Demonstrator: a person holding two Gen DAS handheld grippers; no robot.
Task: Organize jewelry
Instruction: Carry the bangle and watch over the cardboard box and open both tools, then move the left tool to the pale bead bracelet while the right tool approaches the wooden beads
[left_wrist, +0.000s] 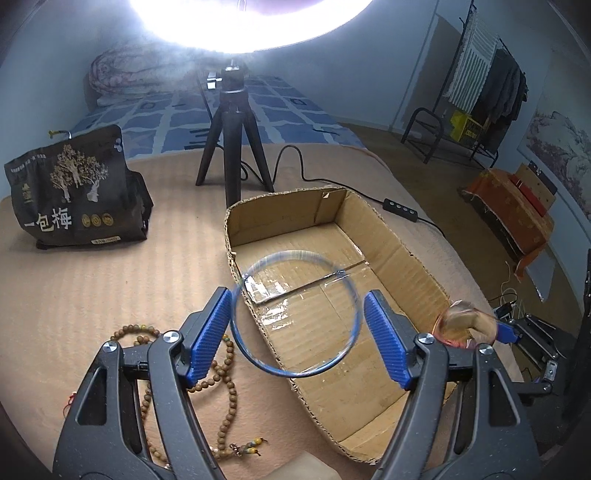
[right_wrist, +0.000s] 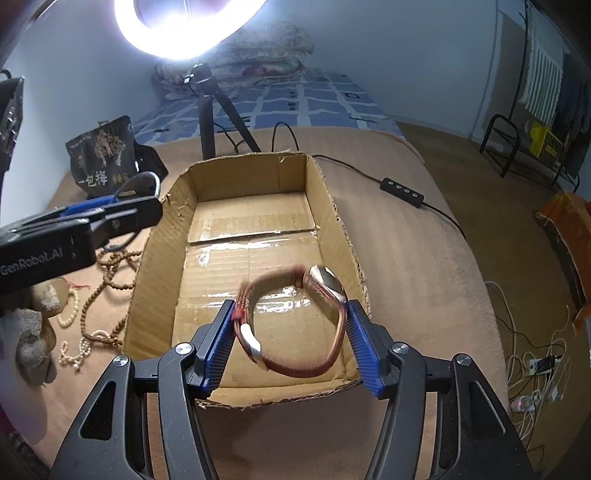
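Observation:
A clear blue-edged bangle (left_wrist: 352, 295) hangs blurred between the open jaws of my left gripper (left_wrist: 299, 339), over the left wall of the cardboard box (left_wrist: 410, 236); only its left side is near a pad. My right gripper (right_wrist: 291, 343) holds a red-brown bracelet with a silver plate (right_wrist: 295, 365) between its pads, blurred, over the near end of the box (right_wrist: 325, 184). A wooden bead necklace (left_wrist: 225, 373) lies on the beige blanket left of the box. Pale bead strings (right_wrist: 74, 347) lie there too.
A ring light on a black tripod (left_wrist: 231, 147) stands behind the box, its cable and switch (right_wrist: 402, 192) running right. A dark snack bag (left_wrist: 74, 192) stands at back left. The bed edge drops off at right, with floor cables (right_wrist: 535, 365).

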